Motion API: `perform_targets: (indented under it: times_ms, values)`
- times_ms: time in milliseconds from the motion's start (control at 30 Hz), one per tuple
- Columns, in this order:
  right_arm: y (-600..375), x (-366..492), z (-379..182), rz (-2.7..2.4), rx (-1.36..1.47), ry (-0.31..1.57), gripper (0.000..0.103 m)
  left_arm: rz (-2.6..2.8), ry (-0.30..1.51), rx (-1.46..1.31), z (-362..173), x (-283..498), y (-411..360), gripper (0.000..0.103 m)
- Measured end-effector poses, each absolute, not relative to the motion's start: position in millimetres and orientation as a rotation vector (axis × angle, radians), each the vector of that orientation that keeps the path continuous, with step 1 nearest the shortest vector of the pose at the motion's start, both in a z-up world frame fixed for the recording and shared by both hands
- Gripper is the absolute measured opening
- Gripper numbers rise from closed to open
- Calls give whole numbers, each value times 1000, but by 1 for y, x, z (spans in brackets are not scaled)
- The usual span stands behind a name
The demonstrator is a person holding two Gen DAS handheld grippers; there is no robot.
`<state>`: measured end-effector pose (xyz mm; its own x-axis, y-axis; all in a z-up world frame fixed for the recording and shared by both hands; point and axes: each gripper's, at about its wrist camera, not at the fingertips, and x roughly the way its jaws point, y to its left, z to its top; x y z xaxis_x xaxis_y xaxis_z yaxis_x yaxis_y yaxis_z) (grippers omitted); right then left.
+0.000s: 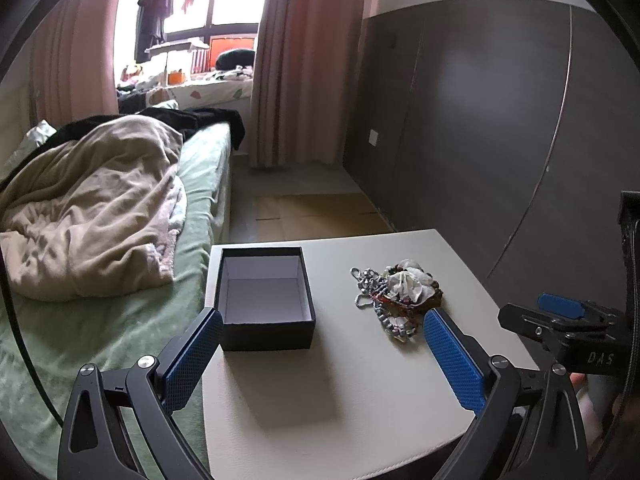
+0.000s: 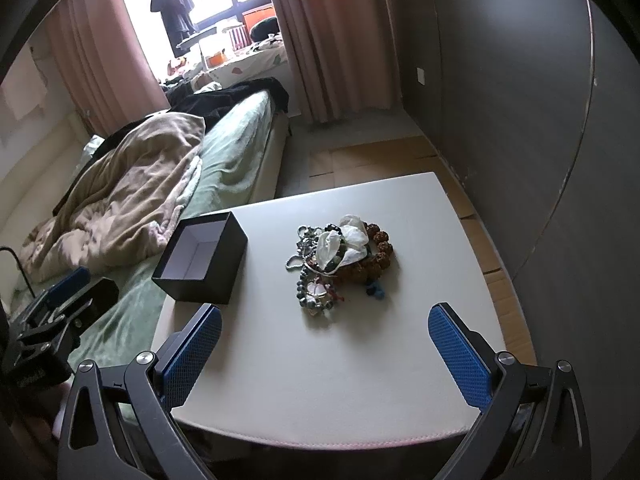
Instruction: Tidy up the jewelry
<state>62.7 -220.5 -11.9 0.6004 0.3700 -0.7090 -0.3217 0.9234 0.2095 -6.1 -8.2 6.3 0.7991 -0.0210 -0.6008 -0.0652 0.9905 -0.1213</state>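
Observation:
A tangled heap of jewelry (image 1: 396, 296), with bead strands, chains and a white pouch, lies on a pale table (image 1: 320, 392). It also shows in the right wrist view (image 2: 340, 264). An open, empty black box (image 1: 264, 300) with a white inside stands left of it, also in the right wrist view (image 2: 202, 258). My left gripper (image 1: 322, 320) is open and empty above the table's near part, between box and heap. My right gripper (image 2: 324, 316) is open and empty, just short of the heap. It also shows at the right edge of the left wrist view (image 1: 560, 312).
A bed (image 1: 120, 320) with a green sheet and a rumpled beige blanket (image 1: 92, 216) adjoins the table's left side. A dark wardrobe wall (image 1: 500, 120) stands to the right. Cardboard sheets (image 1: 312, 212) lie on the floor beyond the table. Pink curtains hang by the window.

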Motion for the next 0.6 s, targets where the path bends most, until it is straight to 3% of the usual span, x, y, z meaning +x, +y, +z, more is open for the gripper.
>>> perform_targets:
  times_ms: [600]
  values:
    - [-226, 63, -10, 387, 62, 826, 103, 21, 645, -135, 6, -9, -8, 101]
